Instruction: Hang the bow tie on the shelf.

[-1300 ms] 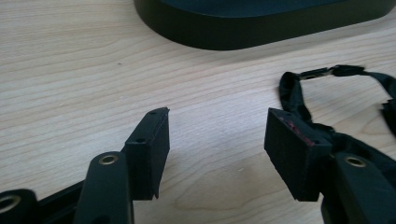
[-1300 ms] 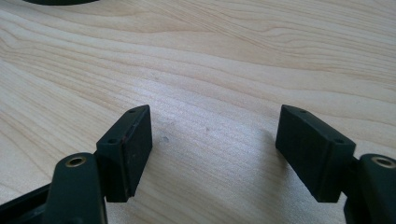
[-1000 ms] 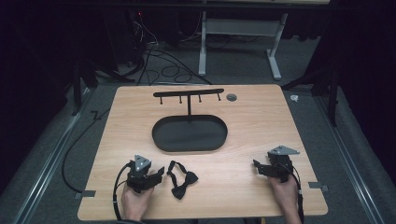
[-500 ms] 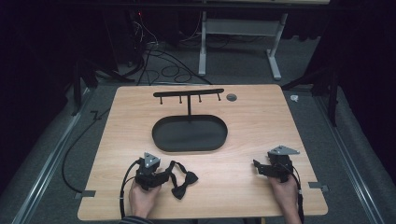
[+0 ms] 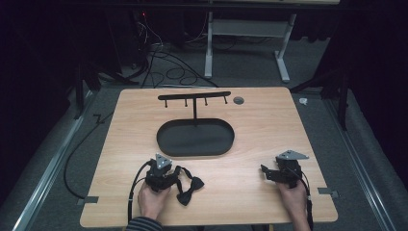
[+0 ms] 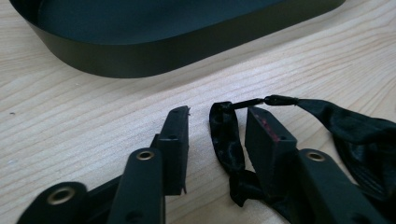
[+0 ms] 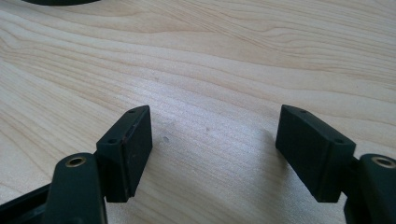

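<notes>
On the near edge of the desk (image 5: 269, 130), the left claw (image 6: 212, 135) stands partly open around the bow tie's strap (image 6: 224, 140), not yet pinching it. The bow tie (image 5: 188, 187) lies flat, well short of the hook stand (image 5: 195, 98); hanging it seems wholly undone. The right claw (image 7: 212, 149) gapes wide, empty.

A black oval tray (image 5: 195, 139) sits mid-table, its hook rack (image 5: 194, 98) rising at the tray's far rim. Cables (image 5: 163, 57) sprawl on the floor beyond the table's far edge.
</notes>
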{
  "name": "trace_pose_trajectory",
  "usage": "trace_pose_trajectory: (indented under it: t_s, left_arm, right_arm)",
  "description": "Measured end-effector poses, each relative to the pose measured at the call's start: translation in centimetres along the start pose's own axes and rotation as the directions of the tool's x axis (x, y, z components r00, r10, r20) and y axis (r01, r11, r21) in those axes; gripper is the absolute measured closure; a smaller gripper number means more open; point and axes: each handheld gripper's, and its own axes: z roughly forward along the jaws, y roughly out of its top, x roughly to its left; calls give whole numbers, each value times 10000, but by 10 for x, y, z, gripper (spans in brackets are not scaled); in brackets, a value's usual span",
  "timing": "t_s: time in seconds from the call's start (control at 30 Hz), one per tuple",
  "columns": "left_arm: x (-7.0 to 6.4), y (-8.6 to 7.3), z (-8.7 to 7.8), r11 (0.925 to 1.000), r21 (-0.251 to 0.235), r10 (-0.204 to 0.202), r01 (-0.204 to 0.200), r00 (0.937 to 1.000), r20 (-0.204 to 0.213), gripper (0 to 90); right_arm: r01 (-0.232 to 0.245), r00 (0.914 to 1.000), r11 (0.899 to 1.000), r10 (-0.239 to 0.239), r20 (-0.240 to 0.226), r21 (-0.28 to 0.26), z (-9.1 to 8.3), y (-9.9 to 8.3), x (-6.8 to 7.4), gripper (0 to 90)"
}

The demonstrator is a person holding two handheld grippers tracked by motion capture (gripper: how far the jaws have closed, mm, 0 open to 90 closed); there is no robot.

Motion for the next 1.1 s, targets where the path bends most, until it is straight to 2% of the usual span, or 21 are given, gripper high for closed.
trace_pose_trajectory:
  t_s: [0.13, 0.23, 0.3, 0.47, 0.67, 0.87, 1.1]
  left_arm:
    - [0, 0, 3, 10000, 71, 66, -66, 10000, 36, 679]
    - [-2, 1, 3, 9995, 86, 289, -290, 9996, 42, 699]
    - [-3, 0, 3, 9987, 111, 504, -505, 9987, 72, 765]
    - [-1, 0, 2, 9985, 137, 525, -529, 9982, 277, 854]
    - [1, 1, 1, 9991, 161, 380, -387, 9983, 439, 882]
    - [3, 3, -8, 9993, -236, 292, -278, 9978, 598, 885]
    - [0, 18, -31, 9938, -847, 756, -714, 9960, 485, 885]
  right_arm:
    - [3, 10000, 10000, -3, -2, 2, 0, 0, 0, 283]
    - [2, 10000, 10000, -2, -1, 3, 0, 0, 0, 283]
    - [3, 10000, 10000, -3, -1, 1, 0, 0, 0, 283]
    - [1, 10000, 10000, -1, -1, 3, 0, 0, 0, 283]
    - [3, 10000, 10000, -3, -2, 2, 0, 0, 0, 283]
    - [1, 10000, 10000, -1, -7, 3, 0, 0, 0, 283]
    - [1, 10000, 10000, -1, -7, 3, 0, 0, 0, 283]
